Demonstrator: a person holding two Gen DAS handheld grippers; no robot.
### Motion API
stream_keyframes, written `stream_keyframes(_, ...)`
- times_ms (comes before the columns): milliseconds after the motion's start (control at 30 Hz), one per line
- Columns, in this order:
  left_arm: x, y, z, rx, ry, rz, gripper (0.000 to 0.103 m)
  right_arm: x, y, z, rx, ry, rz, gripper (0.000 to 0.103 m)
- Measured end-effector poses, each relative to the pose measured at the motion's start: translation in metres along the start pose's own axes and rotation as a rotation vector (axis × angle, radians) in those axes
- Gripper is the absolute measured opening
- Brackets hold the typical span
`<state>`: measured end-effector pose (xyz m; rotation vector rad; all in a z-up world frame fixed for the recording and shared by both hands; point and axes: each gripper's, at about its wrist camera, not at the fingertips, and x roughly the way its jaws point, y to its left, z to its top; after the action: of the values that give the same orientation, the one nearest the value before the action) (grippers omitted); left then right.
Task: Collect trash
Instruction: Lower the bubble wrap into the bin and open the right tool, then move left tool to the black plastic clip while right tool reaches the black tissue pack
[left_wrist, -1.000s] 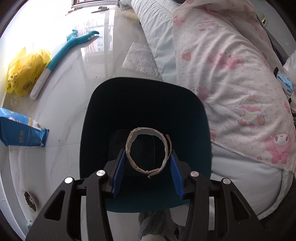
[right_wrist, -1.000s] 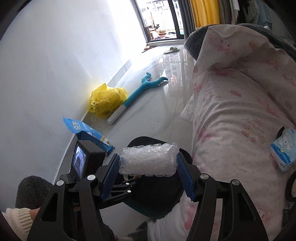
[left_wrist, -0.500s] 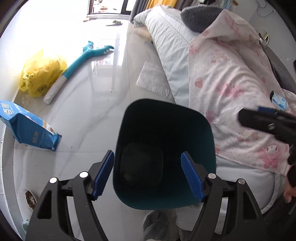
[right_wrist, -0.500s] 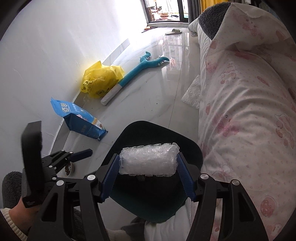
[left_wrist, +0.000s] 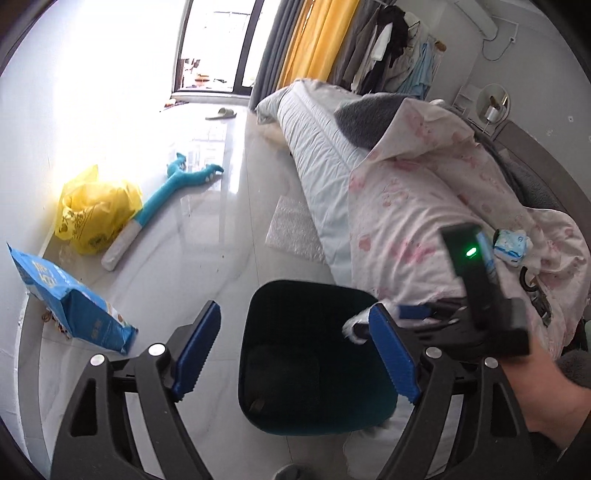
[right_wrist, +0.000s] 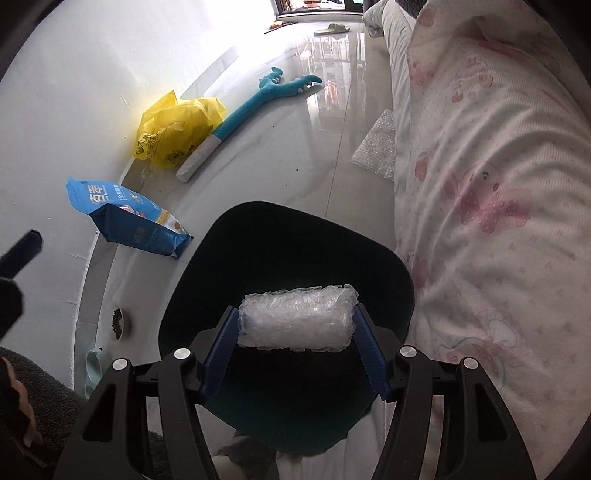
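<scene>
Now the left hand-held gripper (left_wrist: 291, 354) has pulled back, spread and empty. Right hand-held gripper (right_wrist: 295, 332) pinches the bubble wrap roll (right_wrist: 297, 318) sideways, straight above the bin (right_wrist: 280, 240) below it.

A roll of clear, crinkled bubble wrap (right_wrist: 297, 319) sits between ribbed blue plastic pads (right_wrist: 370, 356) at lower centre. Below it, a matt dark-teal plastic bin (right_wrist: 384, 266). Glossy pale floor tiles (right_wrist: 295, 147) mirror the window; a crumpled yellow plastic bag (right_wrist: 177, 129) lies upper left, soft printed cotton bedding (right_wrist: 498, 184) at right.
</scene>
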<state>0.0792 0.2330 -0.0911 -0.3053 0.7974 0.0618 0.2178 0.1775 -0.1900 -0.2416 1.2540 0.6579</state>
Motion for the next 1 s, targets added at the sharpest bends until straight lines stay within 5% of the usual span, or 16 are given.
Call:
stream_keyframes(267,-0.026,-0.019,0.013,0.044,-0.082,-0.021,0.090,0.006,0.006,-0.005,-0.030,0.012,-0.003,0.064)
stream_keyframes(533,-0.049,-0.036,0.029,0.057,-0.174,-0.031,0.094,-0.010,0.007,-0.010,-0.041,-0.016,0.041,0.081)
stream_keyframes(1000,-0.066,-0.079,0.048,0.099,-0.257,-0.083,0.096,-0.100,-0.023,-0.029,-0.079,-0.237,0.066,0.083)
